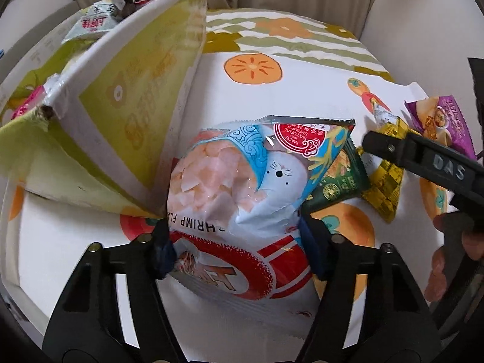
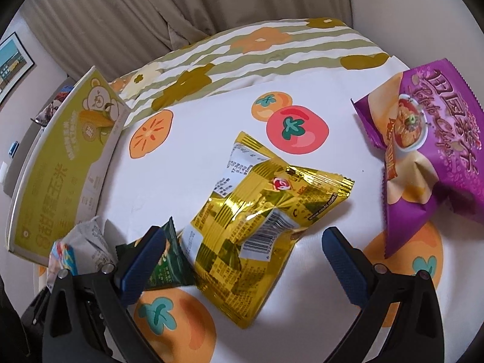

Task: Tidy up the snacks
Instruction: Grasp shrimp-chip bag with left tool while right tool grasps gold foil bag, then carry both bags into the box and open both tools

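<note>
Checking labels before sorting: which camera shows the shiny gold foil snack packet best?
Right wrist view: the shiny gold foil snack packet lies whole and central. The left wrist view shows only part, behind the right gripper.

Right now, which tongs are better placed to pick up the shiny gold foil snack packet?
The right tongs: open, with the shiny gold foil snack packet lying between the fingers. The left tongs are shut on the white shrimp chips bag, so they are occupied.

My left gripper (image 1: 239, 242) squeezes a bag (image 1: 236, 199) between its two fingers. My right gripper (image 2: 242, 260) is wide open, holding nothing, fingers pointing down.
</note>
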`<state>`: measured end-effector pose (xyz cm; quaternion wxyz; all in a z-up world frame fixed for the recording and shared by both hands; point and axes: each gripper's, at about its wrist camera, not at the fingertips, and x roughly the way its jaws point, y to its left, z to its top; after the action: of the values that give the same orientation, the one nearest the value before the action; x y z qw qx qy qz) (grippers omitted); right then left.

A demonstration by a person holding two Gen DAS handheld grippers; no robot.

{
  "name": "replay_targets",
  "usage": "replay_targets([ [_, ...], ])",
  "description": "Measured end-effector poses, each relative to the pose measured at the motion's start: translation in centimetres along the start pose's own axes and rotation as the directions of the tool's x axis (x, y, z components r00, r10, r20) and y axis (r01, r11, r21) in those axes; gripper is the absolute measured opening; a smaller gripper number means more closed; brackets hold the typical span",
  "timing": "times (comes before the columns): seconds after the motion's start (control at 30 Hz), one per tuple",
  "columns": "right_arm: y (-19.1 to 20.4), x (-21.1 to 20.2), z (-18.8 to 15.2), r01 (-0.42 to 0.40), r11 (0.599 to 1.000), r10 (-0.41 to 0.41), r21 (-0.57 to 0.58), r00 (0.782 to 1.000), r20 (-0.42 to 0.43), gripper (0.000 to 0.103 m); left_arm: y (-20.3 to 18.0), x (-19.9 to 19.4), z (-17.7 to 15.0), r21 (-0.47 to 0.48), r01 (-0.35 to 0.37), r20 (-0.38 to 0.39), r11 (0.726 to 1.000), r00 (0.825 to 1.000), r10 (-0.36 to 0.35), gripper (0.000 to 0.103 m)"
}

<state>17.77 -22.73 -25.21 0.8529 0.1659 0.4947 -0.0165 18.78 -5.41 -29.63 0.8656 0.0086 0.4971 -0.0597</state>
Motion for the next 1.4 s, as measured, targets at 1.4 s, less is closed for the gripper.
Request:
replay_targets([
  [1.4, 2.5, -13.3, 6.4, -0.005, 0.977, 0.043, -0.214, 0.984, 0.17, 0.062, -1.6, -13.4, 6.3, 0.009, 0.102, 0.211, 0.995, 0.972, -0.101, 0.061],
])
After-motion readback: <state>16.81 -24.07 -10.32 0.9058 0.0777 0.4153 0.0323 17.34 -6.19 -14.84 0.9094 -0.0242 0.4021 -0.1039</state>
